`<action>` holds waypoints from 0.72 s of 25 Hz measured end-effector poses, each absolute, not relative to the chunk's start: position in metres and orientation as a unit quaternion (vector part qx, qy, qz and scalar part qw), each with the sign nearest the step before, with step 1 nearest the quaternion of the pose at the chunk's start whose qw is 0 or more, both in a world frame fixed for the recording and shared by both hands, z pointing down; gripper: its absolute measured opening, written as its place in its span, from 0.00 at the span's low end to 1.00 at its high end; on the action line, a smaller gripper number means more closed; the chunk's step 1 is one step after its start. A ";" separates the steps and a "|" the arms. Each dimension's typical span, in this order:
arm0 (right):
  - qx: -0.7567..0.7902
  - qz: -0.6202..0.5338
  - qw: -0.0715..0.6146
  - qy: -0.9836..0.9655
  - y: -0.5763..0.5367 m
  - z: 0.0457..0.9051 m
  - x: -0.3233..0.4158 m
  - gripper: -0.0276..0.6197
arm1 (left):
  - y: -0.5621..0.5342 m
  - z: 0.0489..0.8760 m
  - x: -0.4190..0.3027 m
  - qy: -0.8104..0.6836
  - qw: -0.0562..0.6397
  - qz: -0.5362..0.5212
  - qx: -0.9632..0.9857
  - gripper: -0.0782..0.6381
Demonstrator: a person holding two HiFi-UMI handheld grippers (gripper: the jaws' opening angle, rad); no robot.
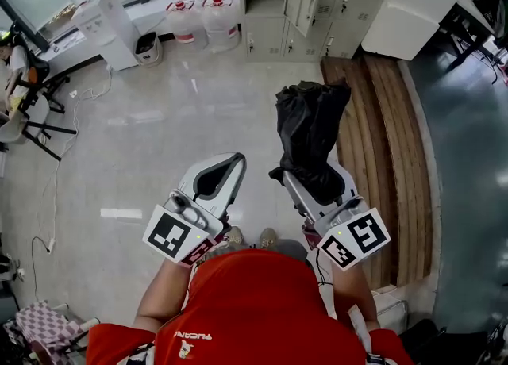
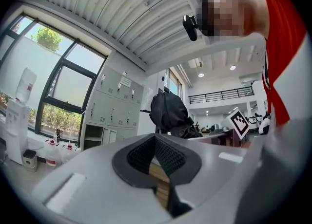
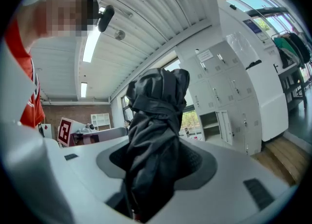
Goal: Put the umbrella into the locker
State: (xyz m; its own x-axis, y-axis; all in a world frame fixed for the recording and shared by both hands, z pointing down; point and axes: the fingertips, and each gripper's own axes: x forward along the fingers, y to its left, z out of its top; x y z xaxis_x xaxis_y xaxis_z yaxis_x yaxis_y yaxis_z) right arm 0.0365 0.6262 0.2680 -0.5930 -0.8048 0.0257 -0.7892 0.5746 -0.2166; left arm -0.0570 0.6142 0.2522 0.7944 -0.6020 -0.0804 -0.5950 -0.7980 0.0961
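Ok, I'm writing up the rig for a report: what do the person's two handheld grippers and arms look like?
Both the left gripper and the right gripper have smooth light-grey plastic shells, with dark ribbed rubber pads lining the jaws. Each carries a white cube printed with black square markers at its rear. The person wears a red short-sleeved shirt.

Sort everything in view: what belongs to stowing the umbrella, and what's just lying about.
Job in hand:
black folded umbrella
right claw, clamped on it
lockers, one door open

Lying about:
water dispenser
water jugs
waste bin
wooden boards
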 end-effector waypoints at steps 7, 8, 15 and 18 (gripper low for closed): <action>-0.448 -0.097 0.037 0.888 0.616 0.267 0.068 0.40 | 0.603 0.244 -0.030 -0.333 0.006 -0.050 0.942 0.12; -0.447 -0.096 0.037 0.889 0.615 0.266 0.073 0.40 | 0.601 0.242 -0.026 -0.336 0.002 -0.050 0.941 0.12; -0.450 -0.086 0.022 0.889 0.593 0.265 0.090 0.40 | 0.590 0.238 -0.013 -0.350 -0.012 -0.038 0.936 0.12; -0.448 -0.088 0.022 0.890 0.584 0.267 0.091 0.40 | 0.581 0.241 -0.012 -0.353 -0.012 -0.035 0.935 0.12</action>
State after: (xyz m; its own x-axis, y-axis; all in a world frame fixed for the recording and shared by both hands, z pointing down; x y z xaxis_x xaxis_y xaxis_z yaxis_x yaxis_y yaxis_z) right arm 0.0909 0.5842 0.2672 -0.5984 -0.8003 0.0394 -0.7924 0.5837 -0.1772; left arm -0.0125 0.5813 0.2408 0.7487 -0.6589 -0.0733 -0.6605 -0.7508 0.0024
